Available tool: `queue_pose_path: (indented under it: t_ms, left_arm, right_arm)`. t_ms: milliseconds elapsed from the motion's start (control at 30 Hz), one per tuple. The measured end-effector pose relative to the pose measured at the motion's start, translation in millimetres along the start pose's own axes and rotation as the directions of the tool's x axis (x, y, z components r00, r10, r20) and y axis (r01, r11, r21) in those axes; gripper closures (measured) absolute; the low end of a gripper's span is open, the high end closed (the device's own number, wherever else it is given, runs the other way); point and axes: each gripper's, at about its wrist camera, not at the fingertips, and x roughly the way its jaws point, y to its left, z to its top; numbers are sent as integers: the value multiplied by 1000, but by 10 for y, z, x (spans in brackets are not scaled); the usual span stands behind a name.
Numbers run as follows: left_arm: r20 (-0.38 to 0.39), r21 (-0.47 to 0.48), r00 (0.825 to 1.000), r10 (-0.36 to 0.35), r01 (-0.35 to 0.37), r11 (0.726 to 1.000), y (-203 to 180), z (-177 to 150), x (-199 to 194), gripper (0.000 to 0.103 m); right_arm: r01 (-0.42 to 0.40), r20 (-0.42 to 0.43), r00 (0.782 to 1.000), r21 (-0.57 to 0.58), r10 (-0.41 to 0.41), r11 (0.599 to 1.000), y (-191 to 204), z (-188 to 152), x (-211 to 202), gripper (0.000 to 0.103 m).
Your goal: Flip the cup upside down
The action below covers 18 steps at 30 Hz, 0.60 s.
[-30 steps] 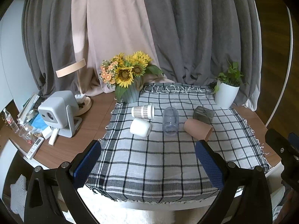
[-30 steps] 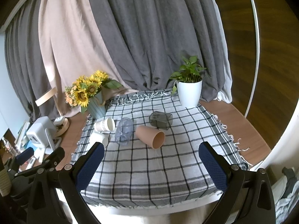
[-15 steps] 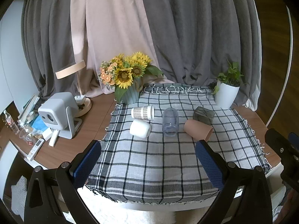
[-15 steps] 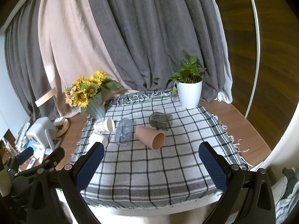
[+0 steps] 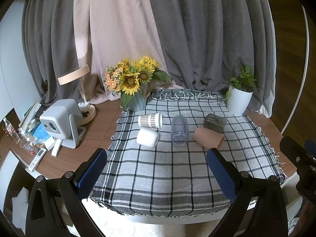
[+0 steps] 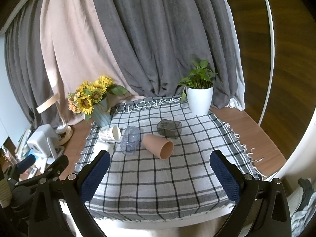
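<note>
Several cups lie on their sides on the checked cloth (image 5: 158,169): a dotted paper cup (image 5: 150,120), a white cup (image 5: 147,137), a clear plastic cup (image 5: 179,129), a tan cup (image 5: 208,137) and a dark smoky glass (image 5: 214,120). The right wrist view shows the tan cup (image 6: 158,146), clear cup (image 6: 130,139), dotted cup (image 6: 109,134) and dark glass (image 6: 169,128). My left gripper (image 5: 157,167) is open and empty, near the table's front edge. My right gripper (image 6: 160,169) is open and empty, also short of the cups.
A sunflower vase (image 5: 136,83) stands at the cloth's back left, a white potted plant (image 5: 240,98) at back right. A grey projector (image 5: 61,122), a lamp (image 5: 75,77) and clutter sit on the wooden table (image 5: 98,130) to the left. Curtains hang behind.
Both views have shifted very slightly; the cups have not moved and both grippers stay open.
</note>
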Motion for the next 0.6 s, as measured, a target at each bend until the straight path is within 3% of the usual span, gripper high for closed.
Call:
queue_pose_path:
  t_ms: [600]
  left_arm:
    - [-1,3,1000,-5,5,1000,37,17,72,0]
  right_arm:
    - [3,4,1000,-2,-3,1000,3,-8,13,1]
